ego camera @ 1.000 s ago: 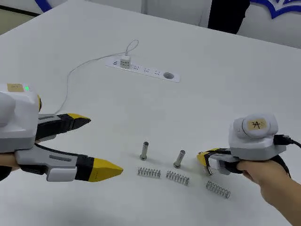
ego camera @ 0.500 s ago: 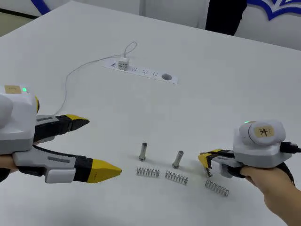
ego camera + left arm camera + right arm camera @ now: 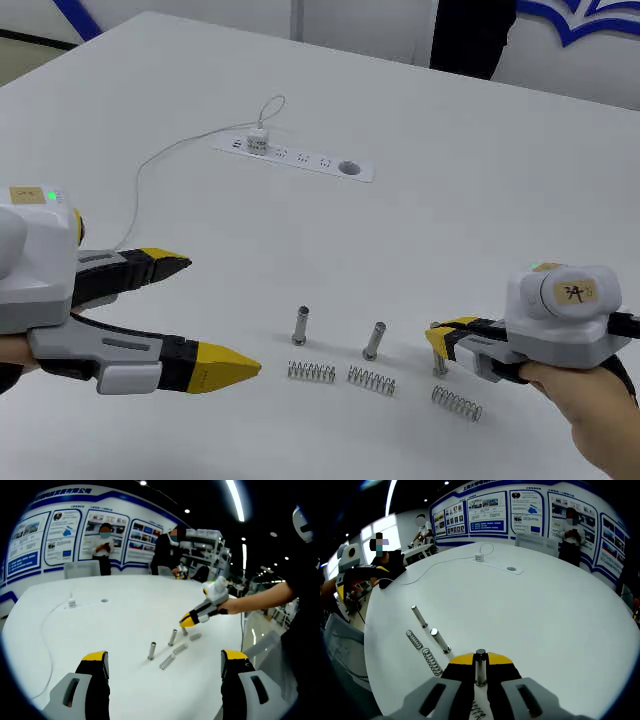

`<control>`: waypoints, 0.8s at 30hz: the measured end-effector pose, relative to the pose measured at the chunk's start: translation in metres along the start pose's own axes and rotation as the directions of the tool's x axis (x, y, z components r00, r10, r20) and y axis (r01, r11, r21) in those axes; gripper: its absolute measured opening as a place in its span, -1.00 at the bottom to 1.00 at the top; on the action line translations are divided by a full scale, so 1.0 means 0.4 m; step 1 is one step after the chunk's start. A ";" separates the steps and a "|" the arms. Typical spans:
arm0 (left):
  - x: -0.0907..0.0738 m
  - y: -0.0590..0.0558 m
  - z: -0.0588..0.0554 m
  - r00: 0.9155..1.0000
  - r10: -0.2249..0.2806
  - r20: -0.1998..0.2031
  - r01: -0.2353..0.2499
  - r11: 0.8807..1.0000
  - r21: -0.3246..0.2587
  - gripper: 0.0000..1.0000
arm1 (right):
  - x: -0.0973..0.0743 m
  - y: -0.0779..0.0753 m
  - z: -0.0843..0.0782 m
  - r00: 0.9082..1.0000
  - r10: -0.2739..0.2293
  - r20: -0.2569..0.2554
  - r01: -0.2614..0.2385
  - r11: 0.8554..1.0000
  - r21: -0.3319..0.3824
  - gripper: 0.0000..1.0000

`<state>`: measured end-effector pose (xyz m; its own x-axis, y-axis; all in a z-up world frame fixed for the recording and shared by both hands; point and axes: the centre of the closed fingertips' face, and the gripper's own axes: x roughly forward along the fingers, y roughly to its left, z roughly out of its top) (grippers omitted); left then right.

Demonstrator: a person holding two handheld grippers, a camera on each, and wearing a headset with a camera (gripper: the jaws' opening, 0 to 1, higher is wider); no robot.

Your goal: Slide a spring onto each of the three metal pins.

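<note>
Two metal pins (image 3: 300,325) (image 3: 374,340) stand upright on the white table. A third pin (image 3: 438,360) stands at the right with my right gripper (image 3: 436,338) shut on its upper part; in the right gripper view the held pin (image 3: 480,666) sits between the yellow tips. Three springs (image 3: 311,372) (image 3: 371,380) (image 3: 455,403) lie flat, one in front of each pin. My left gripper (image 3: 222,316) hovers wide open left of the pins, holding nothing; its own view shows the left pin (image 3: 152,650) and the nearest spring (image 3: 167,661) ahead.
A white power strip (image 3: 295,158) with a plugged-in charger (image 3: 258,137) and its cable (image 3: 150,165) lies at the back of the table. People (image 3: 102,547) stand by wall posters beyond the table. The table edge (image 3: 385,680) runs near the springs.
The head camera has shifted a little. My right gripper stays shut on the third pin, and my left gripper stays open in the same place.
</note>
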<state>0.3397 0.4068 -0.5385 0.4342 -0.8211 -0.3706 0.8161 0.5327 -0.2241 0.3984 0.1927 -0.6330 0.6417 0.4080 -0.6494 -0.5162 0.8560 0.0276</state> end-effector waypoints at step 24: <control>0.002 -0.021 0.004 1.000 -0.012 -0.011 0.012 1.000 0.024 0.90 | -0.046 0.007 -0.021 0.998 -0.023 0.060 0.026 0.999 -0.047 -0.84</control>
<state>0.3340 0.4015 -0.5353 0.4205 -0.8251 -0.3774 0.8303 0.5176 -0.2067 0.3806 0.1849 -0.6274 0.6862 0.4064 -0.6033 -0.5256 0.8504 -0.0250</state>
